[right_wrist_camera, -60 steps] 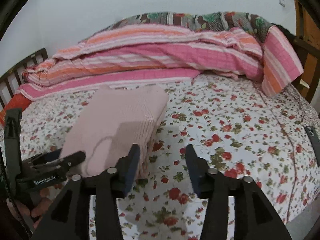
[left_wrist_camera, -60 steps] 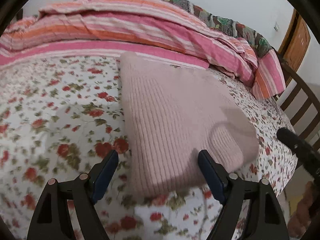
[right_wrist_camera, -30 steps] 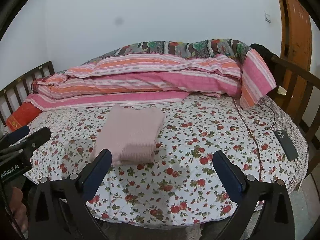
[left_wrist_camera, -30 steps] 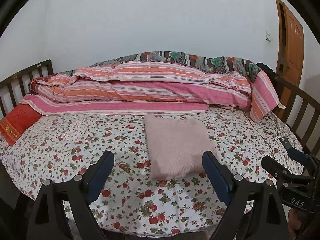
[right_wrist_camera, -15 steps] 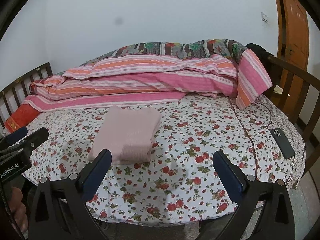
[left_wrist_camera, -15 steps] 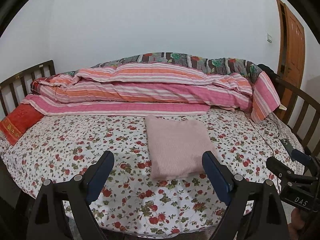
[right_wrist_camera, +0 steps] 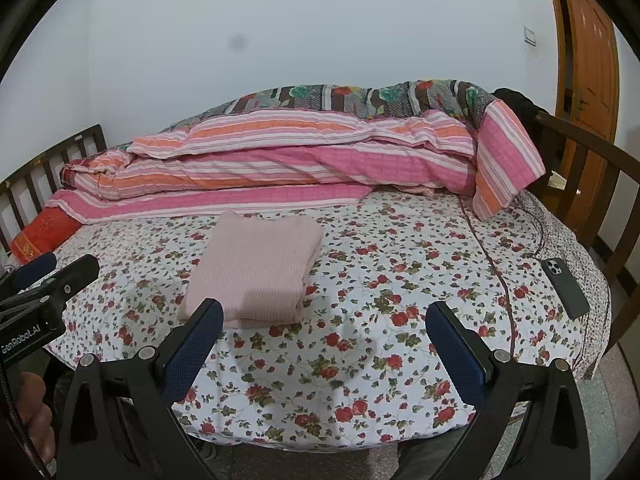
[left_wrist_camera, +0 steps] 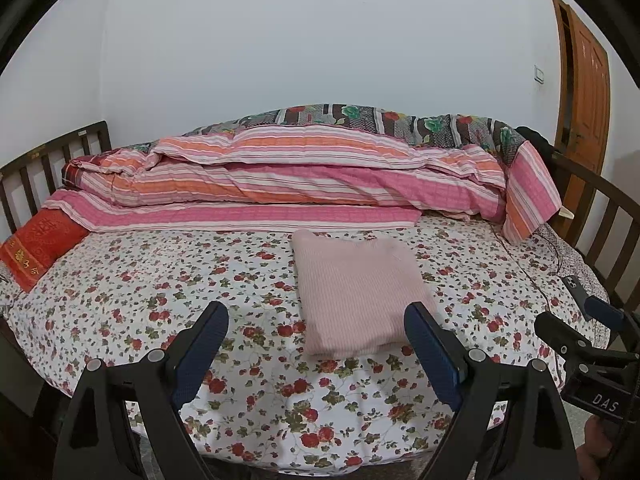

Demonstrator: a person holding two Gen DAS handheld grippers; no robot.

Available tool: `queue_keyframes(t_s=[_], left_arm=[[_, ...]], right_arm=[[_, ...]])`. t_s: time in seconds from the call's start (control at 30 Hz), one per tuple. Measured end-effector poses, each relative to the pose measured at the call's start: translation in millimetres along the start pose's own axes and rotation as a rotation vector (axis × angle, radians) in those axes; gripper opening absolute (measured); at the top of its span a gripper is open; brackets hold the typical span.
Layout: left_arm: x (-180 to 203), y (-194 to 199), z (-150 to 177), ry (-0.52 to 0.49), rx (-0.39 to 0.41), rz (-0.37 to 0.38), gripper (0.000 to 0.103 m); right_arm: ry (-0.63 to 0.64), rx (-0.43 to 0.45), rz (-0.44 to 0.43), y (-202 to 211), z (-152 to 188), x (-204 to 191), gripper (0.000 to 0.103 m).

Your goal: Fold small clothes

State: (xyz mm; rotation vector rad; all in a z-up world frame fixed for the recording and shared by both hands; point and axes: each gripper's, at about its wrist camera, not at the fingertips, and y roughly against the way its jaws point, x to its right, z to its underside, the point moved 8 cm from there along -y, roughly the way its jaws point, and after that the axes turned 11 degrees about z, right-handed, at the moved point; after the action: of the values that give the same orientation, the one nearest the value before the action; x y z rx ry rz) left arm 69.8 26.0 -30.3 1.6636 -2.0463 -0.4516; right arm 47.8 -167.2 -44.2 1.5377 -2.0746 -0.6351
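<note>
On the far left a red cushion (left_wrist_camera: 38,249) leans by the headboard. My left gripper (left_wrist_camera: 316,344) hangs short of the bed's (left_wrist_camera: 160,280) edge, fingers spread wide with nothing between them. Beyond them the folded pink sweater (left_wrist_camera: 354,294) lies flat on the floral sheet, in front of the striped quilt (left_wrist_camera: 280,176). My right gripper (right_wrist_camera: 324,340) is likewise wide open and empty. A dark phone (right_wrist_camera: 566,288) rests near the bed's right edge.

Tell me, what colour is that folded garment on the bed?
Pale pink, ribbed folded garment; clearest in the right wrist view.
</note>
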Motion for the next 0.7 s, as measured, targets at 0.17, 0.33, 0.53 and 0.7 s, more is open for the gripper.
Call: queue_keyframes(t_s=[0.17,0.33,0.53,0.7], left_arm=[[-1.4,0.4,-0.1,0.001,-0.001,0.000,0.089],[-2.1,0.0,-0.4,0.001,0.000,0.001,0.089],[-2.3,0.2,-0.5,-0.002,0.000,0.001,0.089],[-2.6,0.5,-0.8,0.000,0.002,0.001,0.089]], right_arm=[[0.002,0.001,-0.002,1.1,-0.5,-1.9,0.100],[0.002,0.002,-0.003,0.6,-0.8,-1.2,0.100],[0.001,0.001,-0.003,0.7,-0.8,-0.2,0.100],[-0.001,0.001,-0.001,2.2,-1.7,-1.2,0.100]])
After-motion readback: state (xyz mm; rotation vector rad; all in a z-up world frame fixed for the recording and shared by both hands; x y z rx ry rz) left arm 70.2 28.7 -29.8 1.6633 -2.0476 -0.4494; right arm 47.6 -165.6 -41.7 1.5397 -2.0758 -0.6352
